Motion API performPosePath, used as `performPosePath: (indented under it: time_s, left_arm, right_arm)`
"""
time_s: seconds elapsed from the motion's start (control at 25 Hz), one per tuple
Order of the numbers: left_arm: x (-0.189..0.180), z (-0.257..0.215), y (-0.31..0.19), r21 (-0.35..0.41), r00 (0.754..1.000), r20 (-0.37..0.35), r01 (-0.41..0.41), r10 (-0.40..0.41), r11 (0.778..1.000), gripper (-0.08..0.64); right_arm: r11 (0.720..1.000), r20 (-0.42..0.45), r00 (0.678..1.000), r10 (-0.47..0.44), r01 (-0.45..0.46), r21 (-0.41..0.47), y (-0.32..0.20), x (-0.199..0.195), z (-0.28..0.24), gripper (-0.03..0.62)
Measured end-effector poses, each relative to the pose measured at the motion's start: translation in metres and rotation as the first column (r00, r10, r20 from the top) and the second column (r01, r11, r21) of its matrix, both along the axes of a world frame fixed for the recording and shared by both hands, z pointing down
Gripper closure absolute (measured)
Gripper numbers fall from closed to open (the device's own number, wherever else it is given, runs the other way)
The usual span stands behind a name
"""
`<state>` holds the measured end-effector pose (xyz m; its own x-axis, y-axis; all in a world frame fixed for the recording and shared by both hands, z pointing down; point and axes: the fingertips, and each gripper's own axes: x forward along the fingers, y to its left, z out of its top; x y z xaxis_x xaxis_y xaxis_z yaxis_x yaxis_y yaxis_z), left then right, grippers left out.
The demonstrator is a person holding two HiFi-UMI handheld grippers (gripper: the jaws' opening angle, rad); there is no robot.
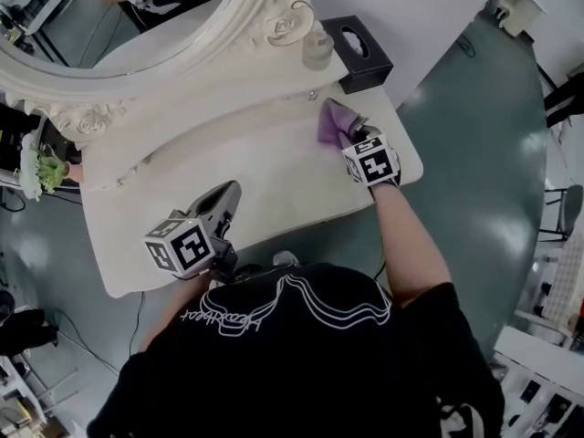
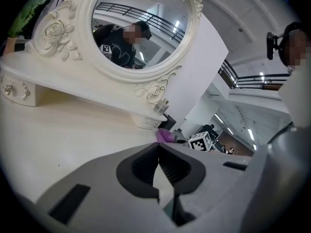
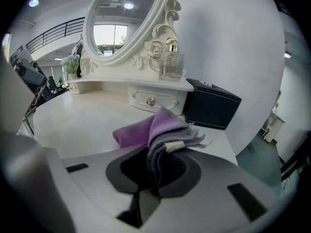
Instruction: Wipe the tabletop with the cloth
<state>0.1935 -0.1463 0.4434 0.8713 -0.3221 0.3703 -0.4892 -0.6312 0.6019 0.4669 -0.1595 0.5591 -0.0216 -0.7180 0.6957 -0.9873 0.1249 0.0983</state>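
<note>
**Right gripper** (image 3: pixel 159 155): the jaws are clamped on a folded purple cloth (image 3: pixel 138 132), and its layers stand bunched between the pads. A small pale tag (image 3: pixel 175 146) sits in the fold. No print on it can be read. The part of the cloth inside the jaws is hidden in shadow. The free end lies on the white tabletop (image 3: pixel 73 123) at its right rear, just in front of a drawer (image 3: pixel 150 101) and a black box (image 3: pixel 212 109). The marker cube (image 1: pixel 371 162) carries black-and-white squares only, no words.

**Left gripper** (image 2: pixel 158 147): the jaw tips are pressed together with nothing between them. It is held at the near left of the tabletop, well apart from the cloth. I cannot tell whether it touches the surface.

**Surroundings:**
- The black box has an oval slot in its top. No label is visible on any face shown.
- A clear glass bottle (image 3: pixel 171 64) stands on the shelf above the drawer. It has no legible marking.
- An oval mirror (image 3: pixel 121 21) in a carved white frame rises behind it. The head view cuts off its upper part.
- A green plant (image 1: pixel 41 172) sits at the far left, partly off the frame.

**Person:** the black shirt (image 1: pixel 301 372) bears a white outline graphic and one line of script. The script is inverted and too small to read. The shirt covers the near edge of the table.
</note>
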Motion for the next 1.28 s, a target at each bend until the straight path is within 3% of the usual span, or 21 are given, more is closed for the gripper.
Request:
performPosePath:
  time_s: [0.44, 1.08, 1.28]
  left_arm:
    - [0.009, -0.005, 0.007, 0.012, 0.999, 0.017, -0.03, 0.03, 0.999, 0.555]
    - [0.009, -0.008, 0.008, 0.015, 0.998, 0.006, -0.057, 0.057, 0.998, 0.555]
    - [-0.014, -0.013, 0.002, 0.018, 0.999, -0.012, -0.035, 0.036, 0.999, 0.555]
  right_arm:
    - [0.991, -0.026, 0.99, 0.136, -0.136, -0.001, 0.022, 0.066, 0.0, 0.543]
    - [0.962, -0.056, 0.96, 0.273, -0.274, -0.02, 0.04, 0.11, -0.001, 0.543]
    - [0.942, -0.011, 0.947, 0.322, -0.319, 0.105, 0.039, 0.095, -0.028, 0.545]
